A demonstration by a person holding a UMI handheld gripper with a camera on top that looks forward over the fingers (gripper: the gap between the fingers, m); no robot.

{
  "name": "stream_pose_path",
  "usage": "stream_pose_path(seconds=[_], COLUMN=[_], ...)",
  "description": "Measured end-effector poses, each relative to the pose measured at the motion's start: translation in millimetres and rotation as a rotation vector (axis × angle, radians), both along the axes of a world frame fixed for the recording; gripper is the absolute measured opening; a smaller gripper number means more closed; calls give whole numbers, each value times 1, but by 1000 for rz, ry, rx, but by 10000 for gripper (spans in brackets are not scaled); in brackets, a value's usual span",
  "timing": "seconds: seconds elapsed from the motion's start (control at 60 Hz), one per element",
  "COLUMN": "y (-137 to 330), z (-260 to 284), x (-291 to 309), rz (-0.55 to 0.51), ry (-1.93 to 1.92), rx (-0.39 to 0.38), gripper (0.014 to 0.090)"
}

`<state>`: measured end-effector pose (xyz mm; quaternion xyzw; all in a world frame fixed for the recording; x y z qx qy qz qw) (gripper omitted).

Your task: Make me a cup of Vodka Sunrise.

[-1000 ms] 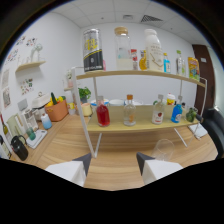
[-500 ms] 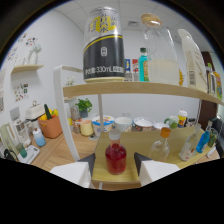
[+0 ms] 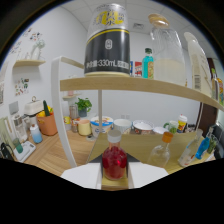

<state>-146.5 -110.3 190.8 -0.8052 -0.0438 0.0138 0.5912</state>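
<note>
A small clear bottle of red liquid point(image 3: 114, 161) with a pale cap stands on the lower wooden shelf point(image 3: 145, 144), right between my fingers. My gripper point(image 3: 115, 175) is shut on the bottle, with a white pad point(image 3: 82, 176) against each of its sides. On the upper shelf point(image 3: 150, 85) above it stand a tall black 330 mL can point(image 3: 106, 42), a small teal bottle point(image 3: 147, 63) and a big jar of cloudy pale liquid point(image 3: 167, 55). An empty clear glass bottle point(image 3: 161, 151) stands just right of the red one.
Beyond the rack, a counter holds bowls point(image 3: 122, 125), a yellow cup point(image 3: 84, 127), a potted plant point(image 3: 83, 106) and an orange holder point(image 3: 48, 123). More bottles, one with a blue cap point(image 3: 202, 148), stand at the right. The rack's white post point(image 3: 60, 115) rises at the left.
The gripper has moved in close to the rack, so the red bottle now fills the gap between the fingers. The fingers have drawn together onto its sides.
</note>
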Motion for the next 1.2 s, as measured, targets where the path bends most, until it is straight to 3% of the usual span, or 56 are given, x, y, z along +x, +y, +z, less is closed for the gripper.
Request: stream_pose_path(seconds=[0.233, 0.583, 0.8, 1.2], y=[-50, -107, -104, -93], z=[11, -40, -24, 18], x=[23, 94, 97, 103], rz=[-11, -75, -136, -163], ry=[7, 56, 683, 1760], rx=[22, -74, -125, -125], gripper=[346, 345, 346, 344])
